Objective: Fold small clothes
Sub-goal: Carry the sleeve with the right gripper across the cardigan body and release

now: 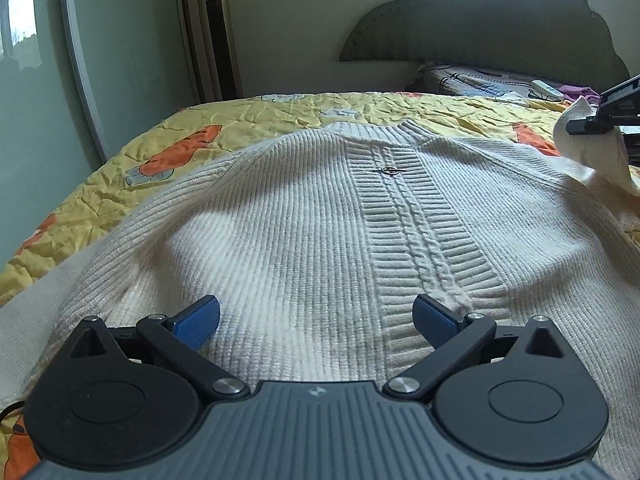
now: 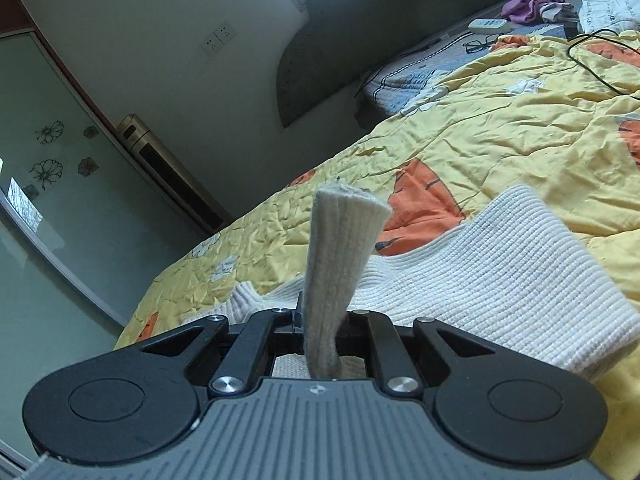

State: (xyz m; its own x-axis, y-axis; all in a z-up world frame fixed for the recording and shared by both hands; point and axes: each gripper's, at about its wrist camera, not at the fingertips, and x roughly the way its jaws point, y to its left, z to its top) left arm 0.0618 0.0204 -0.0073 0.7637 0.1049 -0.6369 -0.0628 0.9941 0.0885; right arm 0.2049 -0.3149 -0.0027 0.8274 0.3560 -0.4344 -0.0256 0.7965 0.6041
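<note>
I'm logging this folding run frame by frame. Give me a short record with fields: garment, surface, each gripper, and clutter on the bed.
garment: cream knit sweater, spread flat, ribbed panel with a small ring down the middle
surface: yellow quilt with orange patches, on a bed
left gripper: jaws open, over the sweater's near edge, holding nothing
right gripper: jaws shut on the sleeve cuff, lifted off the quilt
clutter: glasses, remote, purple cloth, black cable near the headboard
</note>
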